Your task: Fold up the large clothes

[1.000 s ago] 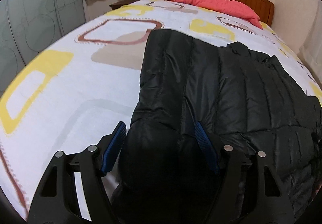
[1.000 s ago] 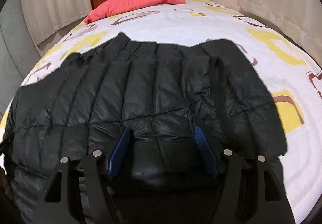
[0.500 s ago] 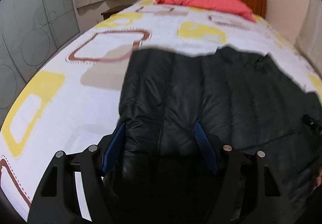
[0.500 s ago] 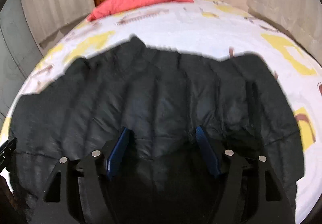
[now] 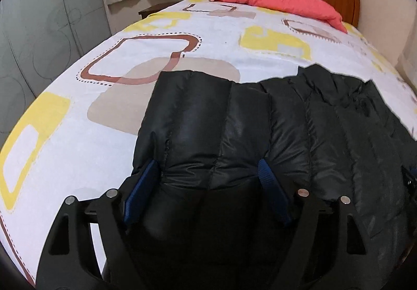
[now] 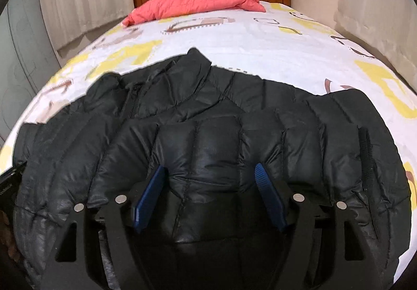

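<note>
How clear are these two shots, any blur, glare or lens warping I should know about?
Left wrist view: sharp, with soft sheen on the black puffer jacket; fisheye bows the bed edge and darkens the corners. Right wrist view: also sharp, jacket panels gleam between the right gripper pads; the bottom goes nearly black.

No text, brand or number can be read here. On the black device point(image 6: 9, 183) at the far left of the right gripper's view there seems to be a small pale print, but it is too small and blurred to make out. The bed sheet point(image 5: 221, 27) carries only coloured shapes, no letters.
</note>
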`<action>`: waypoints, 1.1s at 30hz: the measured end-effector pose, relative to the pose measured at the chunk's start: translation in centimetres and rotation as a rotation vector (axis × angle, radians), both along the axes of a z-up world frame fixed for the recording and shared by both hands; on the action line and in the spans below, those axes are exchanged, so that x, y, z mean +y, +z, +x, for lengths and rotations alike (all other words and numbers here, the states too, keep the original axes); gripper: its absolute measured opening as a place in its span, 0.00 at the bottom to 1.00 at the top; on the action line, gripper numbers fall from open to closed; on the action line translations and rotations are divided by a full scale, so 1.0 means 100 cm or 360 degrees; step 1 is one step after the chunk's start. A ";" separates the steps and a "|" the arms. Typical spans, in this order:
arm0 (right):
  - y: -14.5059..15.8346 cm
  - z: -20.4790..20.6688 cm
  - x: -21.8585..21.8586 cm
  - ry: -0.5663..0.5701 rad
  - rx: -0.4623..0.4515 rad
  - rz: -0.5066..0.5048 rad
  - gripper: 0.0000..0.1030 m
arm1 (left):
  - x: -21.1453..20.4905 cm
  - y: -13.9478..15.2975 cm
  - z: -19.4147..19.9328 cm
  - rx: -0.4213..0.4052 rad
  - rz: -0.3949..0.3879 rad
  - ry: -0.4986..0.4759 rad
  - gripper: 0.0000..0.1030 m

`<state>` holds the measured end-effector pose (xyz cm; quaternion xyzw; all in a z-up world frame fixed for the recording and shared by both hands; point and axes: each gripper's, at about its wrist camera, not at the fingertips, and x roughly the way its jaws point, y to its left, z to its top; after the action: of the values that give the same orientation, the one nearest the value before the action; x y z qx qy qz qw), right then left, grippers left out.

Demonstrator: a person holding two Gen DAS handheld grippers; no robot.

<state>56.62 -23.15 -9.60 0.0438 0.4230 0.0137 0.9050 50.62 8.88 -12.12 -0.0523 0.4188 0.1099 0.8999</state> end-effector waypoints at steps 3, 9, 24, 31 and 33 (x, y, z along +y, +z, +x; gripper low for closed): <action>0.012 -0.019 -0.014 -0.0016 -0.0021 0.0078 0.69 | 0.015 0.010 -0.019 -0.0008 -0.0105 0.0004 0.76; 0.038 -0.088 -0.065 -0.0075 -0.0056 0.0159 0.69 | 0.052 0.022 -0.102 -0.0022 -0.0346 0.0056 0.78; 0.011 -0.339 -0.210 -0.0457 0.0178 0.0524 0.69 | 0.112 -0.015 -0.338 0.0081 -0.0938 0.0175 0.78; -0.007 -0.413 -0.219 -0.0486 0.0158 0.0777 0.69 | 0.101 -0.023 -0.402 0.0069 -0.1101 0.0138 0.78; -0.009 -0.422 -0.217 -0.0477 0.0141 0.0807 0.69 | 0.098 -0.025 -0.412 0.0055 -0.1128 0.0139 0.78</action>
<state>14.41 -44.85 -10.48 0.3311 0.4338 -0.0167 0.8378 9.40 18.64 -14.66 -0.3773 0.4433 -0.0029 0.8131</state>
